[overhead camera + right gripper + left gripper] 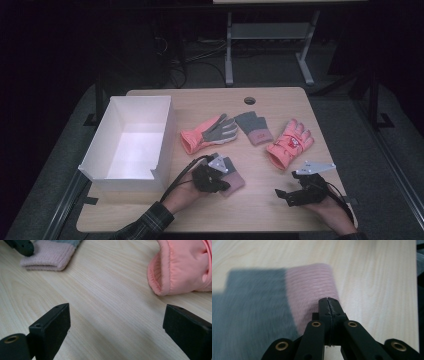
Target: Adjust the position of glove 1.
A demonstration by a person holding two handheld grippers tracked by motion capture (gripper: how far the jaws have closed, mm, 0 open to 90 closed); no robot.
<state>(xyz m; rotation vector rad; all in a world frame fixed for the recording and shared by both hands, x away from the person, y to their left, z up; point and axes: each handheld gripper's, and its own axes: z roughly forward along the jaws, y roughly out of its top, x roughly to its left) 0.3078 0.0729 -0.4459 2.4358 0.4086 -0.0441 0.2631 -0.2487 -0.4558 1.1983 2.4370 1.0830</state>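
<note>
High view shows our left gripper (220,176) pinching the pink cuff of a grey knit glove (233,177) lying on the table (260,210) just right of the white box (131,142). Left gripper view shows those jaws pressed together on the cuff. Our right gripper (285,194) rests wide open near a pink padded glove (290,144).

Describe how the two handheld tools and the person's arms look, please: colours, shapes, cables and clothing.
Both tools are black. The left tool and right tool each carry a grey three-cornered plate on top and trail a black cable. Their jaws are flat black blocks on arms with brass-ringed holes, as the left gripper view shows. The left forearm wears a dark plaid sleeve.
</note>
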